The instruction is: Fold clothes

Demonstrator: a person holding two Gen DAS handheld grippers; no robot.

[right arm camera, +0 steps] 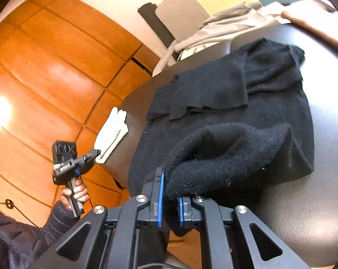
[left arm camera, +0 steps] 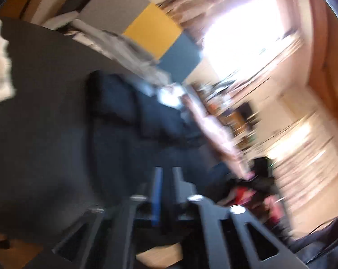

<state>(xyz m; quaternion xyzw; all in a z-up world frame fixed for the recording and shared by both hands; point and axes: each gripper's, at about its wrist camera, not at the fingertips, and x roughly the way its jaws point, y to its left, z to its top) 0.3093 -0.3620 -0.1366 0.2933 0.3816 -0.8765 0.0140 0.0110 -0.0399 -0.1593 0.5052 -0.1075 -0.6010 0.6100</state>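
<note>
— Black sweater (right arm camera: 225,112)?
— Lying on the dark counter (right arm camera: 314,201), partly folded. Fuzzy knit, flecked with lint; one flat flap laid over the upper half, a thick rolled fold bulging nearer the camera.
— Right claw (right arm camera: 170,192)?
— Pinching that rolled fold between blue-padded fingers (right arm camera: 160,192), fabric squeezed in the gap and hanging below.
— Left claw (right arm camera: 95,153)?
— Held off the counter's edge, over the floor, gripped by a hand (right arm camera: 75,194) coming out of a dark puffy sleeve (right arm camera: 34,235). Tips close together, nothing between them. From its own camera, heavily blurred: left claw (left arm camera: 166,172) narrow, blue pad barely apart from the other finger.
— Counter surface?
— Smooth, leather-like grain, rounded edge, glare on the right.
— Around it?
— White gloves (right arm camera: 111,132) at the counter's left edge, just beside the left claw's tip. Grey-beige clothes (right arm camera: 225,27) heaped at the far edge, past the sweater. Below, glossy orange wood floor (right arm camera: 56,67) with dark seams and a bright reflection. On the wall behind, grey, yellow and blue panels.
</note>
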